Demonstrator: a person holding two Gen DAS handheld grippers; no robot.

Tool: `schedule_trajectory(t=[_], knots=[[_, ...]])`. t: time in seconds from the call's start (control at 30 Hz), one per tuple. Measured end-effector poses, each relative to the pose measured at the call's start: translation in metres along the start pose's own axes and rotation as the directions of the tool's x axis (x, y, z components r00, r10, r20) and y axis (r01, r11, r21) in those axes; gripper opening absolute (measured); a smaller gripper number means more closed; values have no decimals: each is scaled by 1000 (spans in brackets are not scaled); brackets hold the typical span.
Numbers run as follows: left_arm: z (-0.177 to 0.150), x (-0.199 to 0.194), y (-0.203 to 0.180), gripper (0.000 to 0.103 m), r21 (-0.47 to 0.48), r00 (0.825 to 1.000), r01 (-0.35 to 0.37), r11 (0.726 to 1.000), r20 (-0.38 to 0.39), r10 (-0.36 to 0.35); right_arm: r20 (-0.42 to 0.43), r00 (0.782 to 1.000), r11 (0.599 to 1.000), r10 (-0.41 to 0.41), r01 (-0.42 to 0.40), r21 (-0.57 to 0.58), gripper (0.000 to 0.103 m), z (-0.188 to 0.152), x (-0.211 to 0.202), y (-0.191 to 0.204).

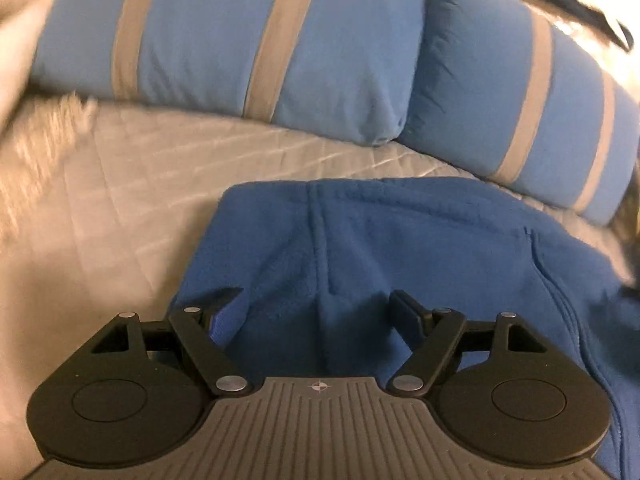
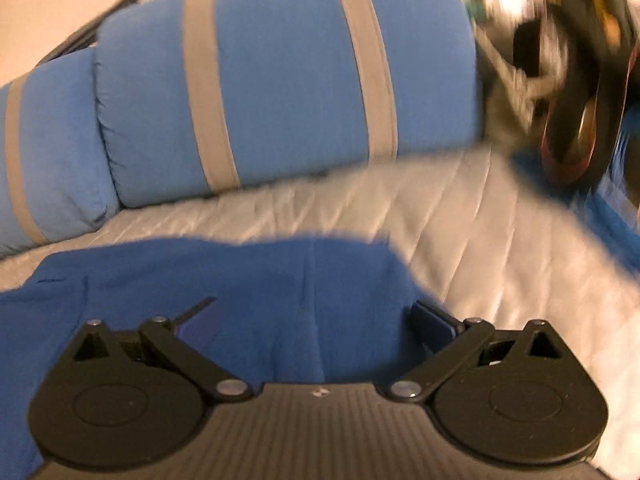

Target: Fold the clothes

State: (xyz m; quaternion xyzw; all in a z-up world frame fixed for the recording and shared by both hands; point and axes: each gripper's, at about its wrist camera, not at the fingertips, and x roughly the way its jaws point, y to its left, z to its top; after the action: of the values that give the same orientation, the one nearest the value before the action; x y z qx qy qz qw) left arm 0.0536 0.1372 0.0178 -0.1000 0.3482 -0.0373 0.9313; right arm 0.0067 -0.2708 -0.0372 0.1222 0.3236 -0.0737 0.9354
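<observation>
Blue fleece garment (image 1: 380, 248) lies on the quilted bed (image 1: 120, 184), filling the lower middle of both views, below the striped pillows (image 1: 240, 40). Left tongs (image 1: 316, 312) and right tongs (image 2: 316, 320) both gape wide above it, gripping nothing. Risk: thick, soft fleece could bunch or slip from a shallow pinch, skewing any fold. No readable writing anywhere.

The dark objects (image 2: 576, 92) beyond the bed are too blurred to identify; frame edges crop the blue garment (image 1: 400, 248).
</observation>
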Motion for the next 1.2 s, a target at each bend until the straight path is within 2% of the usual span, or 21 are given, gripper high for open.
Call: schedule_trajectory(t=[0.07, 0.2, 0.33, 0.47, 0.53, 0.6, 0.67, 0.77, 0.9, 1.07, 1.2], knots=[[-2, 7, 8, 77, -41, 999, 28, 999, -18, -29, -26, 999, 1000, 21, -21, 16, 103, -6, 7, -4], [-3, 6, 3, 78, -11, 1000, 7, 1000, -20, -7, -83, 996, 1000, 15, -15, 5, 103, -4, 16, -4], [2, 2, 7, 82, -24, 999, 26, 999, -35, -27, -98, 995, 1000, -8, 6, -23, 103, -1, 18, 3], [10, -5, 4, 82, -20, 998, 15, 1000, -55, -16, -109, 994, 1000, 8, -8, -2, 103, 6, 14, 0], [16, -16, 5, 82, -19, 998, 36, 999, -46, -37, -122, 992, 1000, 22, -21, 7, 103, 13, 12, -2], [23, -29, 8, 82, -7, 998, 60, 998, -18, -60, -100, 994, 999, 48, -47, 16, 103, 23, 6, -9], [31, -42, 13, 82, 12, 998, 62, 998, 18, -62, -77, 996, 999, 33, -33, -2, 103, 37, 1, -17], [40, -52, 27, 83, 10, 997, 56, 998, 50, -56, -99, 995, 1000, -1, -1, -21, 103, 52, 1, -31], [46, -46, 50, 83, -26, 998, 66, 997, -13, -67, -233, 972, 1000, -13, 17, 18, 103, 58, 13, -58], [44, -27, 79, 83, -92, 985, 105, 990, -127, -116, -325, 937, 980, 126, -68, 184, 103, 51, 25, -89], [34, -6, 105, 82, -192, 958, 125, 973, -231, -168, -376, 893, 939, 247, -124, 321, 103, 46, 35, -114]])
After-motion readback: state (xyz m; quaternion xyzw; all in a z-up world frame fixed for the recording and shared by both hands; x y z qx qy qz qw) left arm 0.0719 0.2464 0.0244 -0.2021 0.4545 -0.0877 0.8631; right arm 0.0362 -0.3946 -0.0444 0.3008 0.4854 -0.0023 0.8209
